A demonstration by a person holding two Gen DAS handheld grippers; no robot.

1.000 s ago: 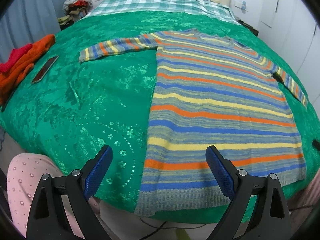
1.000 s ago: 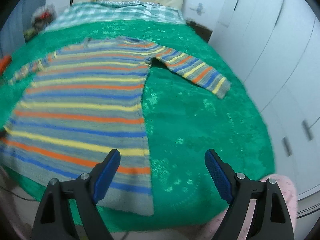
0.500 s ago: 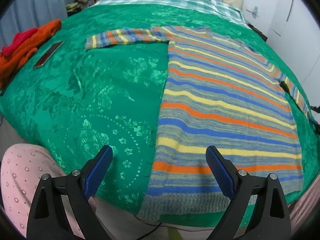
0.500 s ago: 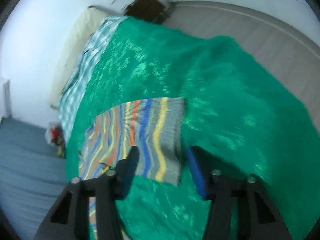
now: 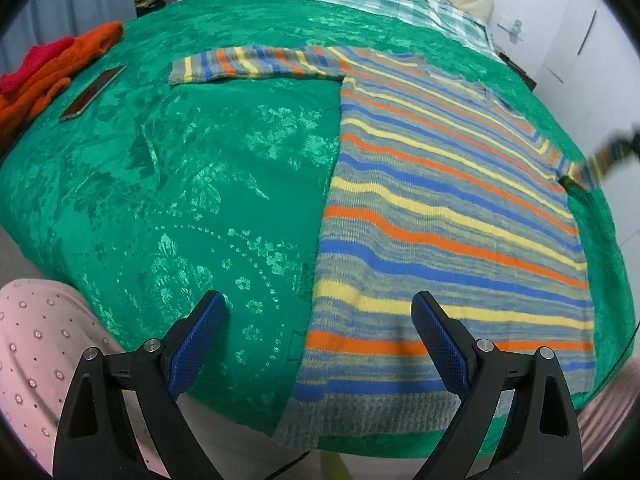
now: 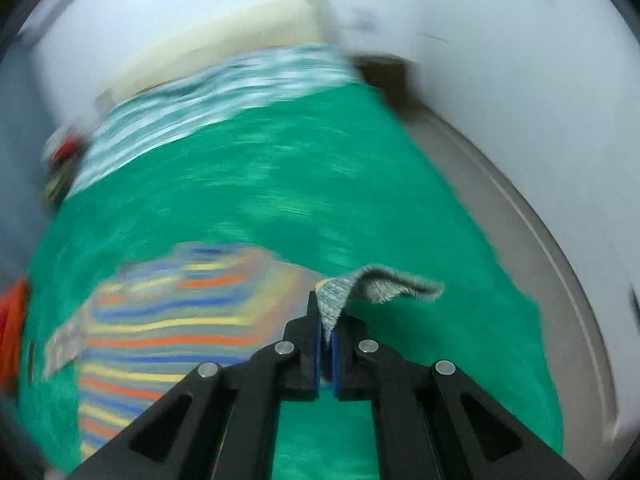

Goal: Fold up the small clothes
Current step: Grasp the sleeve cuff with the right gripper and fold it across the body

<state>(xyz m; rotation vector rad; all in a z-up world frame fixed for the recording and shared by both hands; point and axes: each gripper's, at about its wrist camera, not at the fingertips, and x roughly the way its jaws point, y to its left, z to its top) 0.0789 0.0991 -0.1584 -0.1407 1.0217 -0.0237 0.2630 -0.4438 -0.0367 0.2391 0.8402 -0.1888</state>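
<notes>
- Two piles of orange and red knit clothes [image 5: 48, 68] are sitting at the far left of the green patterned bedspread [image 5: 192, 184], with a flat dark phone [image 5: 93, 91] lying just beside them.
- You are keeping your left gripper [image 5: 318, 334] spread wide and empty, hovering over the near edge of the bed by the hem.
- Your striped grey, blue, orange and yellow knit sweater [image 5: 440, 216] is lying flat on the right half of the bedspread, its left sleeve [image 5: 248, 65] stretched out.
- You are now pinching the grey ribbed cuff of the right sleeve [image 6: 376, 288] in your right gripper [image 6: 326, 320], which was open half a second ago.
- That cuff is lifting clear of the bedspread, so the sleeve fold is probably beginning; next you would be carrying it left across the body.
</notes>
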